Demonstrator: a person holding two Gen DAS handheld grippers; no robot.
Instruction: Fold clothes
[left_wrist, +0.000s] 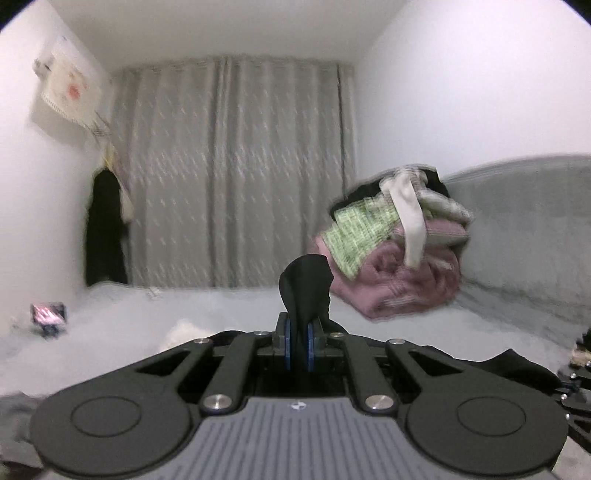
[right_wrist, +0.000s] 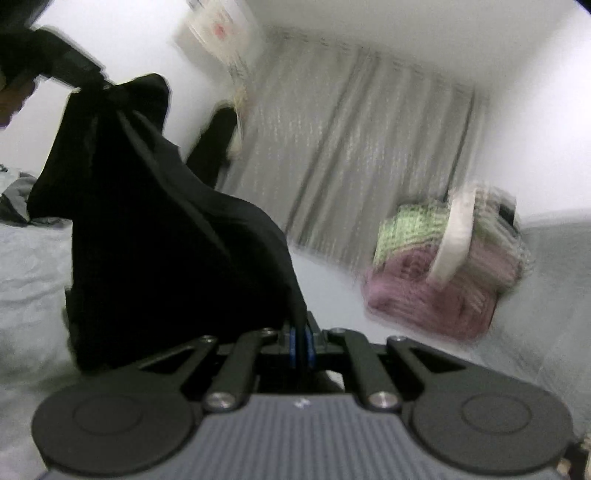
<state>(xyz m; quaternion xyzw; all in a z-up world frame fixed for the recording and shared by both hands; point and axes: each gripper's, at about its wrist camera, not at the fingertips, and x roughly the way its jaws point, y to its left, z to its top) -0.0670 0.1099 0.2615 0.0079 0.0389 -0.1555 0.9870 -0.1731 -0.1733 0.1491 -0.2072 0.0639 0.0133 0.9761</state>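
The bed (left_wrist: 129, 317) serves as the folding surface, with a heap of unsorted clothes (left_wrist: 399, 251) waiting at two o'clock. The black garment (right_wrist: 155, 236) hangs stretched above it, likely to spread it flat. The right gripper (right_wrist: 302, 341) and left gripper (left_wrist: 300, 338) each pinch an edge of it

A bedroom in a home. A bed (left_wrist: 229, 310) with a pale sheet fills the lower part of both views, and a grey padded headboard (left_wrist: 524, 206) runs along its right edge. Bundled clothes and bedding (left_wrist: 399, 251) in pink, green and cream are piled at the bed's far right corner. Grey full-length curtains (left_wrist: 236, 177) cover the far wall. A wall calendar (left_wrist: 70, 85) hangs on the white left wall, with dark clothing (left_wrist: 105, 229) hanging below it.
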